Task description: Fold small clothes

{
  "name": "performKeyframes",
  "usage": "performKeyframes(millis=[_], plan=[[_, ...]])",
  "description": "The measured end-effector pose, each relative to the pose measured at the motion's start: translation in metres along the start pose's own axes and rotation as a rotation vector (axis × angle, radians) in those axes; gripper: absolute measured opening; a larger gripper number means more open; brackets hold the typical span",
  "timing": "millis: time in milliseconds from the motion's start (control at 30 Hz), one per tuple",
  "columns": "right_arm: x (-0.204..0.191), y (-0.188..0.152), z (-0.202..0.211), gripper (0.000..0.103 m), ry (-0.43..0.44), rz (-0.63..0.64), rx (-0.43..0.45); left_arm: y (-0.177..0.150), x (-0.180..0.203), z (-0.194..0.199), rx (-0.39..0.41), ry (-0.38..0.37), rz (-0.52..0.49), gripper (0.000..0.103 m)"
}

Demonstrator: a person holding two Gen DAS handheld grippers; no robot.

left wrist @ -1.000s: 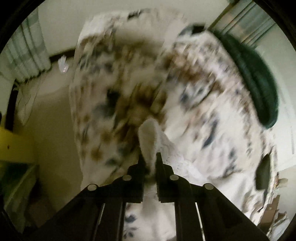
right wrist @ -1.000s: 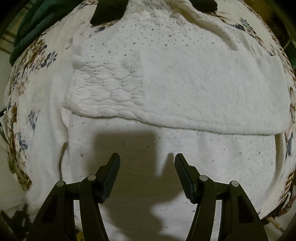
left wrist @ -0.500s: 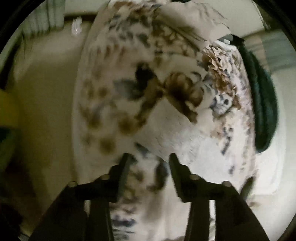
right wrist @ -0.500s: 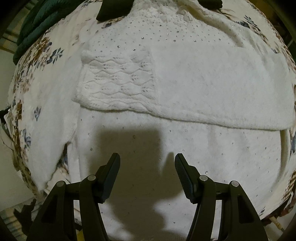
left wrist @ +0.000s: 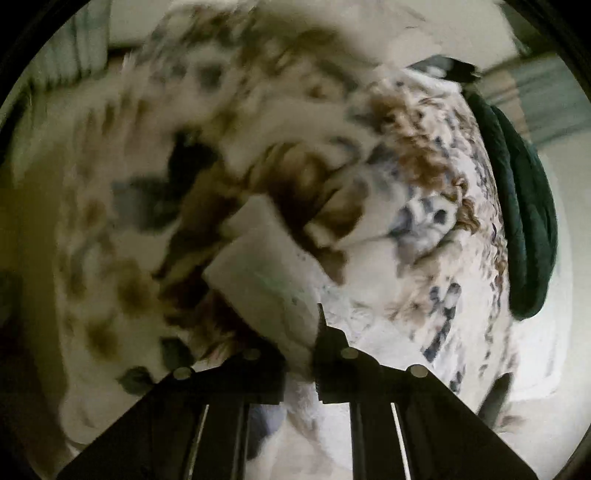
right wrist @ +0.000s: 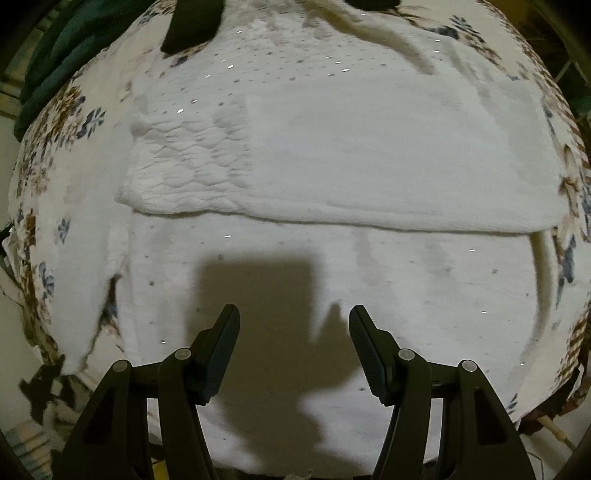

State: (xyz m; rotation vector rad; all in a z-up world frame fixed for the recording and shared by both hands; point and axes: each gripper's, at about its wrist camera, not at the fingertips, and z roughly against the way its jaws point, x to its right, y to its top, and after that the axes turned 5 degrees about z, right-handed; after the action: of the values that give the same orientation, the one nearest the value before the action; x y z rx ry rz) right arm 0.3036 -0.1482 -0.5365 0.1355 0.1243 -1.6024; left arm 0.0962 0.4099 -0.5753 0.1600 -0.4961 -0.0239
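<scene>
A white knit sweater (right wrist: 332,155) lies spread on a floral-print sheet (right wrist: 48,147), with one sleeve folded across its body. My right gripper (right wrist: 293,332) is open and empty, hovering over the sweater's lower part. In the left wrist view, my left gripper (left wrist: 301,332) is shut on a white piece of the sweater (left wrist: 266,273), which sticks out forward between its fingers above the floral sheet (left wrist: 424,177). That view is blurred by motion.
A dark green garment (left wrist: 524,229) lies along the far edge of the sheet; it also shows at the top left of the right wrist view (right wrist: 62,55). A black object (right wrist: 192,26) rests at the top of the sweater.
My left gripper was shut on white fabric, opened half a second ago, and is now shut on a white piece again. My right gripper has stayed open, shifting slightly over the sweater.
</scene>
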Motion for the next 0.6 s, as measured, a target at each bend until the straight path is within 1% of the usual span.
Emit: performKeyframes(millis=[33, 67, 100, 133, 200, 233, 267, 333, 400, 467, 533, 567, 600], plan=[[0.005, -0.001, 0.001, 0.064, -0.022, 0.000, 0.004, -0.001, 0.008, 0.006, 0.015, 0.009, -0.035, 0.009], [0.011, 0.000, 0.003, 0.069, -0.053, 0.000, 0.012, -0.003, 0.019, 0.017, 0.040, 0.020, -0.081, 0.009], [0.016, 0.000, 0.005, 0.079, -0.077, -0.002, 0.020, -0.003, 0.029, 0.026, 0.066, 0.028, -0.121, 0.009], [0.023, 0.001, 0.007, 0.082, -0.110, -0.008, 0.034, -0.005, 0.039, 0.035, 0.086, 0.025, -0.159, 0.009], [0.038, 0.004, 0.013, 0.087, -0.162, -0.034, 0.067, -0.010, 0.062, 0.055, 0.131, 0.020, -0.239, 0.009], [0.045, 0.006, 0.015, 0.088, -0.171, -0.047, 0.079, -0.014, 0.081, 0.064, 0.150, 0.006, -0.289, 0.009], [0.054, 0.008, 0.018, 0.088, -0.172, -0.062, 0.089, -0.016, 0.096, 0.071, 0.164, 0.000, -0.328, 0.009], [0.075, 0.014, 0.022, 0.088, -0.150, -0.092, 0.099, -0.031, 0.133, 0.089, 0.196, -0.031, -0.428, 0.009], [0.089, 0.022, 0.024, 0.088, -0.124, -0.118, 0.099, -0.056, 0.175, 0.104, 0.218, -0.064, -0.542, 0.009], [0.108, 0.024, 0.030, 0.088, -0.108, -0.133, 0.110, -0.083, 0.208, 0.110, 0.221, -0.089, -0.622, 0.009], [0.128, 0.029, 0.036, 0.088, -0.094, -0.139, 0.110, -0.127, 0.246, 0.114, 0.201, -0.138, -0.724, 0.009], [0.140, 0.030, 0.039, 0.088, -0.084, -0.145, 0.111, -0.159, 0.269, 0.114, 0.187, -0.165, -0.785, 0.009], [0.154, 0.030, 0.042, 0.088, -0.074, -0.152, 0.113, -0.177, 0.281, 0.113, 0.170, -0.184, -0.816, 0.009]])
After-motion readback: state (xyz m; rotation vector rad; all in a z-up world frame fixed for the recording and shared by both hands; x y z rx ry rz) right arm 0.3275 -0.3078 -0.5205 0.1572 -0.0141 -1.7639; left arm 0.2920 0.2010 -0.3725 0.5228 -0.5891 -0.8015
